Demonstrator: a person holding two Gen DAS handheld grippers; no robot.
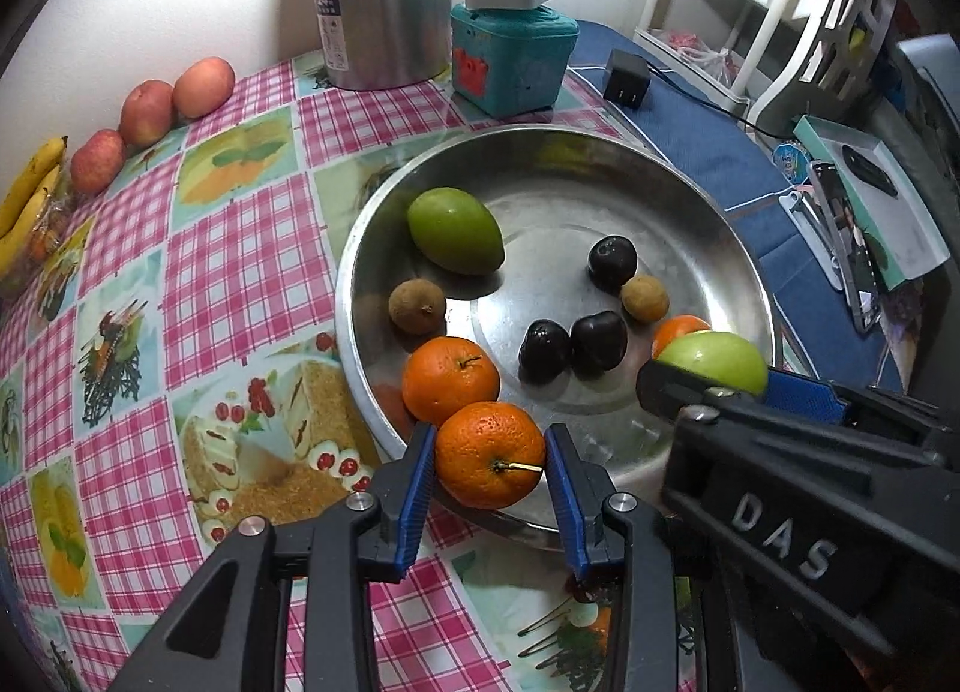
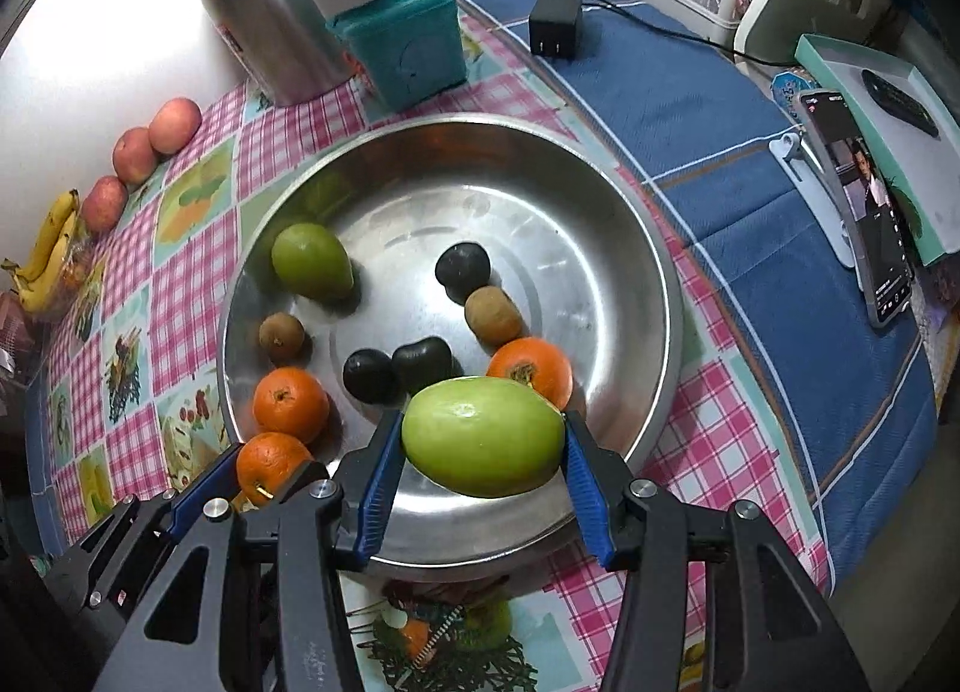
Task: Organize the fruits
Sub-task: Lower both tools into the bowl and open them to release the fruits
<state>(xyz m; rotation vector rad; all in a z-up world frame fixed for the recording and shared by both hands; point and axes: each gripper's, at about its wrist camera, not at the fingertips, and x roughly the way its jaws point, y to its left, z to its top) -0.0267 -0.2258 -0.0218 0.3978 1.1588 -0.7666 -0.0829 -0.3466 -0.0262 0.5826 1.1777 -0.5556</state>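
Counting three oranges, three plums, two mangoes.

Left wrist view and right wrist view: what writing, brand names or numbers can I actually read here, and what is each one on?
"DAS": raised letters on the black body of the right hand-held gripper.
"24": on the label of the steel thermos; the smaller print around it is too small to read.
Phone on a stand: screen text is too blurred to read.
Round blue sticker: print is unreadable.
Teal box: red picture, no legible words.
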